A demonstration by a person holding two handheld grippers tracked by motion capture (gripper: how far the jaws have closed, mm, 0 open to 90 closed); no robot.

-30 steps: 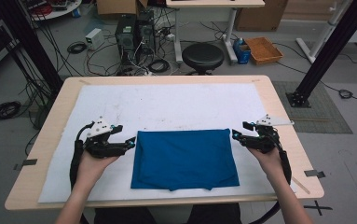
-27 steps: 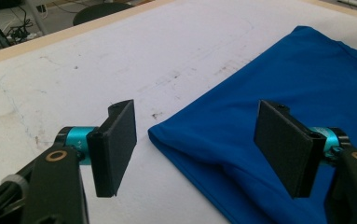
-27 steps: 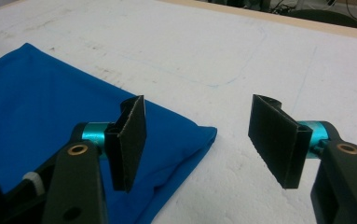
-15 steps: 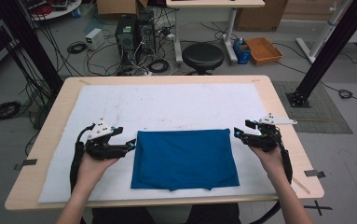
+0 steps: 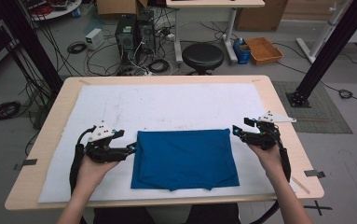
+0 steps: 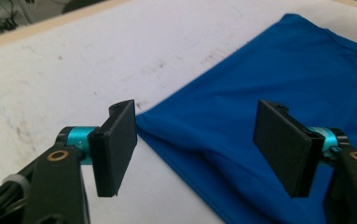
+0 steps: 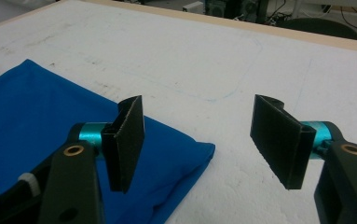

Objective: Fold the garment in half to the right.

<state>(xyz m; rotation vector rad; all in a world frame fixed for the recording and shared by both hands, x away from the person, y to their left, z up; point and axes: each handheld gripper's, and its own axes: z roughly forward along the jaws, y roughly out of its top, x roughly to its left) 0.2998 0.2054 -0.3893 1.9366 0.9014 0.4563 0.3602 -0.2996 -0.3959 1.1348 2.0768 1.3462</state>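
Blue cloth (image 5: 184,159) lay folded flat on the white mat (image 5: 167,105), near the person's edge of the table (image 5: 278,100) and about midway between the two hands. Its outline was roughly square, with the near hem slightly uneven.

At the cloth's left edge sat the left gripper (image 5: 132,148), held low in the left hand (image 5: 92,168) with its tips just at the fabric's border. In the left gripper view its jaws stood wide apart, one over bare mat and the other over the blue fabric, with the cloth's (image 6: 278,88) edge running between them. Neither pad pressed on the fabric, so nothing was held.

On the other side, the right gripper (image 5: 236,131) hung beside the cloth's far right corner, held in the right hand (image 5: 268,156). The right gripper view showed its jaws spread wide as well, one above that corner of the cloth (image 7: 41,121) and the other over the mat (image 7: 204,60). Whether the tips touched the fabric could not be told from the high view. The pads gripped nothing.

Both forearms came in from the bottom of the high view, and a black cable trailed from each gripper along the wrist. Faint grey smudges and thin blue lines marked the mat beyond the cloth.
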